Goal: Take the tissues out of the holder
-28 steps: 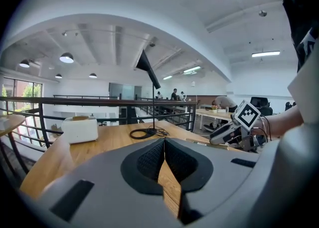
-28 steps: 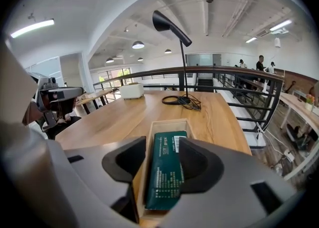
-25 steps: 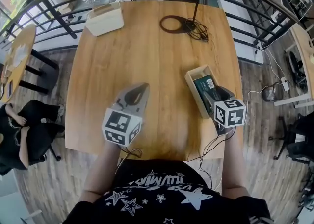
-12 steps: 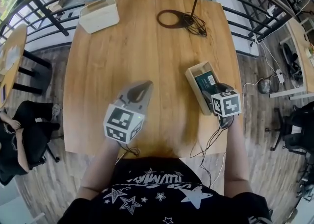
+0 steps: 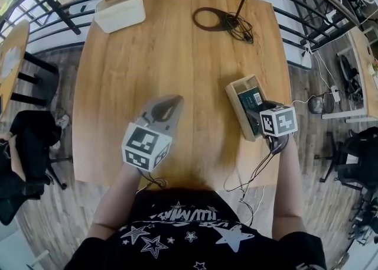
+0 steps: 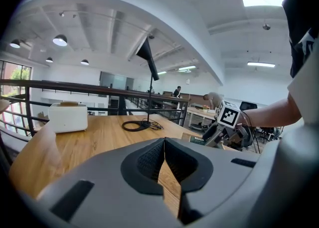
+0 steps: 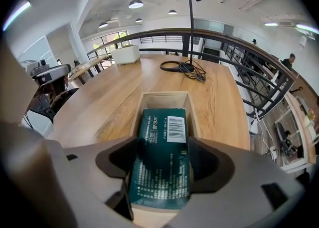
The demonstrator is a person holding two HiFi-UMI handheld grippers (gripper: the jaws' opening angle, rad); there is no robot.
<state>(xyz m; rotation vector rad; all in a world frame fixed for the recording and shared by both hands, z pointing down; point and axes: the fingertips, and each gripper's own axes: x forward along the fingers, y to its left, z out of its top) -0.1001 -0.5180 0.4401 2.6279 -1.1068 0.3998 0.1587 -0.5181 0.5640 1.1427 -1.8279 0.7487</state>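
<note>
A dark green tissue pack [image 7: 162, 157] lies in an open wooden holder [image 7: 164, 94] near the table's right edge. The pack [image 5: 251, 98] fills most of the holder [image 5: 235, 98]. My right gripper [image 5: 260, 112] reaches into the holder's near end. Its jaws are opening and stand wide on either side of the pack [image 7: 162, 172], with a dark gap on the left side. My left gripper [image 5: 168, 106] rests low over the bare middle of the table. Its jaws are shut with nothing between them [image 6: 163, 144].
A white box [image 5: 120, 10] stands at the table's far left corner. A coiled black cable [image 5: 209, 19] and the foot of a black stand [image 5: 239, 26] lie at the far middle. A metal railing runs behind the table. The holder sits close to the right table edge.
The head view has shifted slightly. Both grippers stay about where they were, the right one over the holder's near end.
</note>
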